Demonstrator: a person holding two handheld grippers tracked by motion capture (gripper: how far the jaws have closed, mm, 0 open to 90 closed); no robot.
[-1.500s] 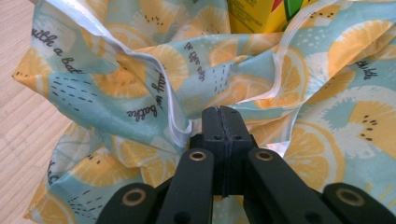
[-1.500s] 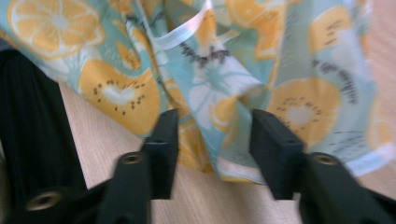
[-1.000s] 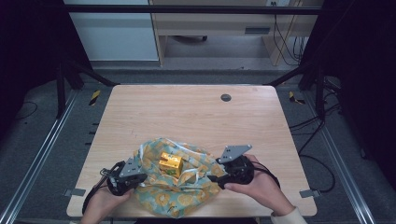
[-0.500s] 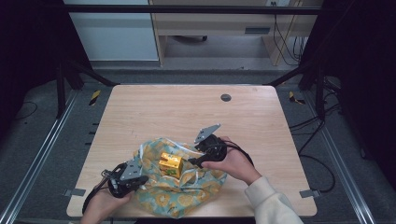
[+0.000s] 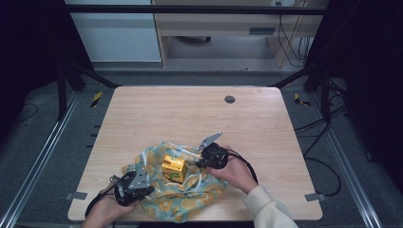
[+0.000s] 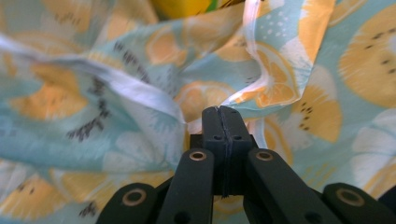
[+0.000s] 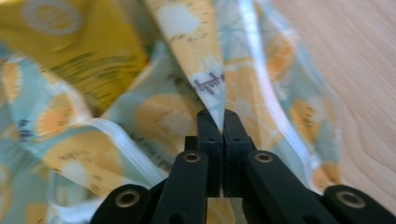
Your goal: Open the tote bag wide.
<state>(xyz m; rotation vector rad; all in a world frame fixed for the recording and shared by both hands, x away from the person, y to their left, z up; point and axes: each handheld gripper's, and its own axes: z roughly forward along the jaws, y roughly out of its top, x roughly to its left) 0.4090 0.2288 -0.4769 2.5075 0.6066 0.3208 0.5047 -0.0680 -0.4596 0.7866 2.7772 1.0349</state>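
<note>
A teal cloth [image 5: 190, 199] printed with orange slices lies crumpled at the near edge of the wooden table [image 5: 190, 118]. A small yellow box [image 5: 173, 167] stands on its middle. My left gripper [image 5: 150, 188] is at the cloth's left side; in the left gripper view the left gripper [image 6: 222, 114] is shut on a white-hemmed fold of the cloth [image 6: 116, 70]. My right gripper [image 5: 196, 165] sits just right of the box. Its jaws have just been closing, and the right gripper [image 7: 217, 116] pinches a raised fold of cloth [image 7: 163, 112] beside the box [image 7: 70, 37].
A dark round grommet [image 5: 230, 99] is set in the tabletop near its far edge. Bare wood stretches behind and to the right of the cloth. Metal frame rails [image 5: 43, 156] run along both sides of the table.
My right gripper has moved left from the cloth's right edge to beside the box, drawing that side of the cloth inward. My left gripper has stayed put.
</note>
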